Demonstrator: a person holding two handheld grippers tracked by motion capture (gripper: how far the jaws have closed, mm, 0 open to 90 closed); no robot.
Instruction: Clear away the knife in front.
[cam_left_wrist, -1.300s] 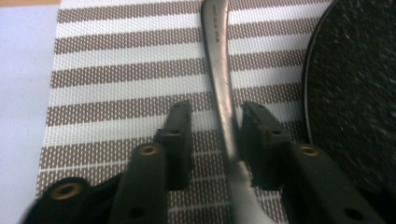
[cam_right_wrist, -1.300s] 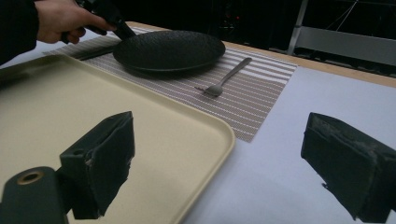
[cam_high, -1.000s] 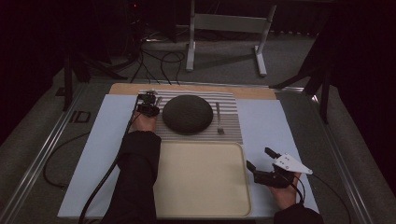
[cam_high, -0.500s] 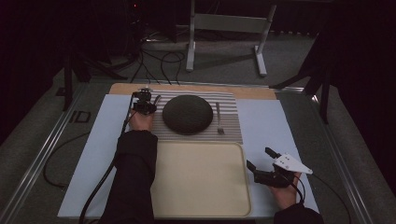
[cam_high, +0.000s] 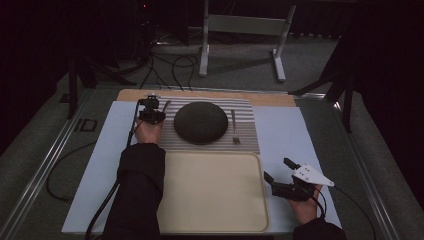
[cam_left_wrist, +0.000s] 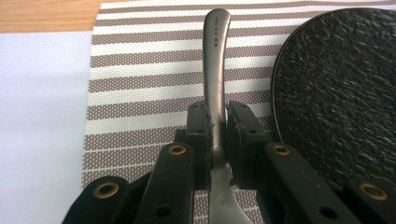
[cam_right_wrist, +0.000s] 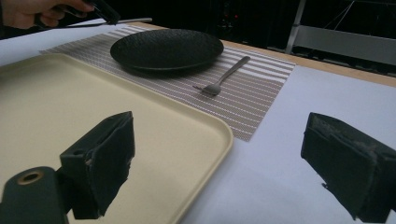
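Observation:
My left gripper (cam_left_wrist: 217, 122) is shut on the neck of a grey metal utensil (cam_left_wrist: 215, 60). Its handle points away from me over the striped placemat (cam_left_wrist: 140, 84). In the high view this gripper (cam_high: 151, 113) hovers at the mat's left edge, beside the black plate (cam_high: 201, 122), and the utensil (cam_high: 165, 105) sticks out toward the far side. My right gripper (cam_high: 277, 169) rests at the right of the beige tray (cam_high: 210, 200). In its own view the right gripper (cam_right_wrist: 219, 158) is open, with nothing between the pads.
A fork (cam_high: 234, 127) lies on the placemat (cam_high: 250, 137) right of the plate. A pale blue sheet (cam_high: 290, 135) covers the table. Cables and a metal stand (cam_high: 240, 30) sit on the floor beyond the far edge.
The left gripper has risen slightly and drifted left with the utensil in its jaws. The right gripper has stayed where it was.

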